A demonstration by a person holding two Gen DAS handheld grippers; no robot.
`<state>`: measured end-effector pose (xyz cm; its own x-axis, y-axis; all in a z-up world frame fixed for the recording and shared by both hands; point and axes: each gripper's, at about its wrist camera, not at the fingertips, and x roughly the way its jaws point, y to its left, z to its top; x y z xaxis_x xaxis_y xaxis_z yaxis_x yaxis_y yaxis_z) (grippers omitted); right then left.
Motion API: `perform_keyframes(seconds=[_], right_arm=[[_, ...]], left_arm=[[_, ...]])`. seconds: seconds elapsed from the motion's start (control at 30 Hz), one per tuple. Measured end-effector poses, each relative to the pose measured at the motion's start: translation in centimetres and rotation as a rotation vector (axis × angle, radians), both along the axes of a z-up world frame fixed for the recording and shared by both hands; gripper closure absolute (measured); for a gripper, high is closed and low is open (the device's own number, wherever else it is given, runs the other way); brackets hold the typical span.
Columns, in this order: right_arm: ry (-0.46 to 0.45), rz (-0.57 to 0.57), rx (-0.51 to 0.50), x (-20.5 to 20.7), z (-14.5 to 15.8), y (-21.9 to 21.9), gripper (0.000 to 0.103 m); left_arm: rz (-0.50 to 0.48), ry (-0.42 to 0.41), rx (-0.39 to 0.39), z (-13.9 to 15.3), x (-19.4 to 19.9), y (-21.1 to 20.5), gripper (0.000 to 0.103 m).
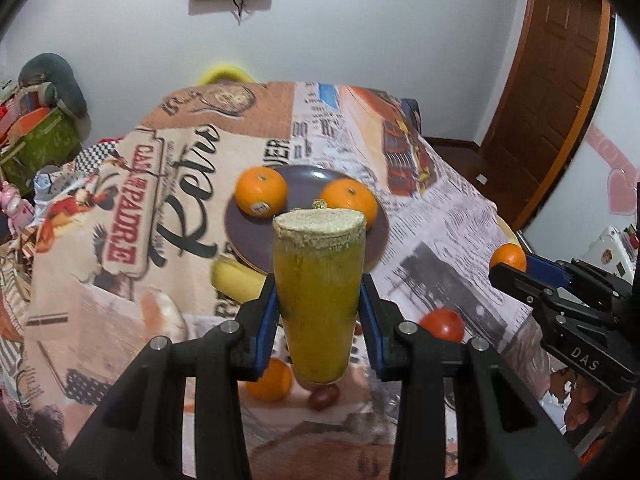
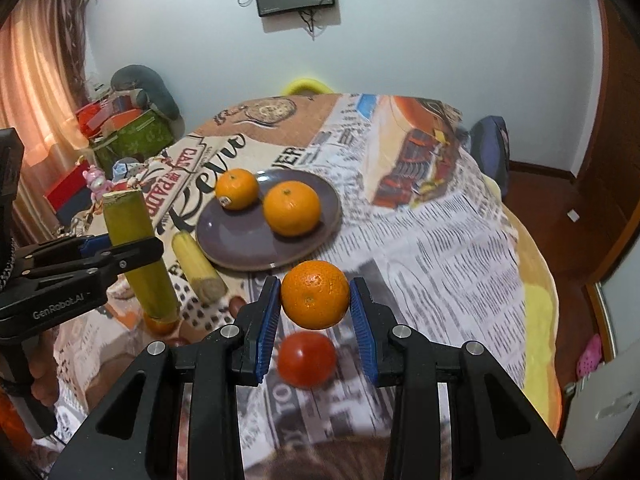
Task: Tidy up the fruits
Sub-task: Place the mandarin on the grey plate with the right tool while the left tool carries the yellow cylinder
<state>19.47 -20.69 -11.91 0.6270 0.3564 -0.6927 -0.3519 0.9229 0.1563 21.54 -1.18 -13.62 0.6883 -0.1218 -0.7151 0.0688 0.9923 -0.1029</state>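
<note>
My left gripper (image 1: 320, 312) is shut on a yellow-green sugarcane piece (image 1: 318, 296) and holds it upright above the table; it also shows in the right wrist view (image 2: 138, 252). My right gripper (image 2: 315, 304) is shut on an orange (image 2: 315, 294) and holds it above a red tomato (image 2: 306, 360). A grey plate (image 2: 240, 248) with two oranges (image 2: 237, 189) (image 2: 292, 208) lies ahead, in the left wrist view too (image 1: 304, 180). A second sugarcane piece (image 2: 198, 260) lies left of the plate.
Another orange (image 1: 270, 378) and a dark red fruit (image 1: 323, 396) lie under the left gripper. The round table has a printed cloth (image 2: 440, 240). Boxes and toys (image 2: 120, 136) stand at the far left, a wooden door (image 1: 560, 80) at the right.
</note>
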Motion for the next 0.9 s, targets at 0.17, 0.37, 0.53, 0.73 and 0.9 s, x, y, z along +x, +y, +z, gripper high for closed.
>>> perform_keyframes(seconds=[0.17,0.37,0.53,0.73,0.9], right_arm=[[-0.025,0.026,0.002,1.3,0.8,1.3,0.071],[-0.044,0.045,0.002,2.9,1.4,2.4,0.071],[-0.053,0.051,0.005,4.6,1.6,3.3,0.071],[-0.062,0.062,0.006,6.5,1.7,4.4,0.071],[-0.052,0.073,-0.004,8.2,0.9,5.1,0.071]], left_arm=[[0.026,-0.018,-0.003,0.9,0.8,1.7,0.065],[0.043,-0.036,0.006,1.6,2.1,3.2,0.065],[0.051,-0.04,0.004,1.7,3.4,4.0,0.065],[0.044,-0.023,-0.014,1.0,5.6,4.4,0.065],[0.025,0.001,-0.008,-0.3,7.6,4.0,0.065]])
